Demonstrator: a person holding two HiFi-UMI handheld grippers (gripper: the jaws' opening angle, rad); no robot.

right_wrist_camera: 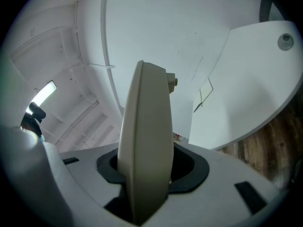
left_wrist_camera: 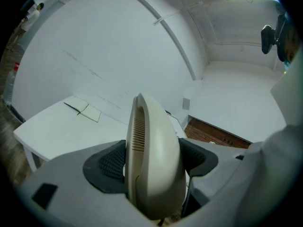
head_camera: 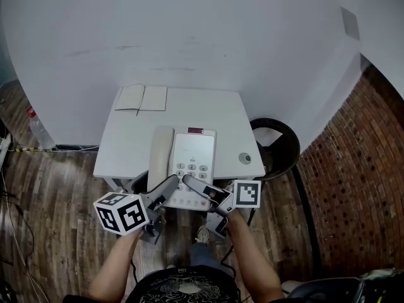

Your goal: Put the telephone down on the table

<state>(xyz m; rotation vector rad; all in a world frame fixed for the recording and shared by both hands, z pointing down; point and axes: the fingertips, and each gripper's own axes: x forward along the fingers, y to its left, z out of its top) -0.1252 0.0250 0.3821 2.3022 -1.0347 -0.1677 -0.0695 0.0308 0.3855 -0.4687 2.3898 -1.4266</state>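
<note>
A beige telephone [head_camera: 188,160], handset in its cradle on the left, is held up over the near edge of the white table [head_camera: 218,109]. My left gripper [head_camera: 172,185] is shut on its near left end, and the handset side [left_wrist_camera: 156,160] stands on edge between the dark pads [left_wrist_camera: 106,167]. My right gripper [head_camera: 191,183] is shut on the near right end. There the telephone's body [right_wrist_camera: 144,141] fills the gap between the jaws. In both gripper views the table [right_wrist_camera: 251,79] lies below and beyond the telephone.
An open notebook [head_camera: 141,98] lies at the table's far left corner. A small round grey object [head_camera: 244,158] sits near the right front corner. A black bin [head_camera: 278,145] stands right of the table, with a brick wall beyond. A bottle [head_camera: 35,124] stands on the floor at left.
</note>
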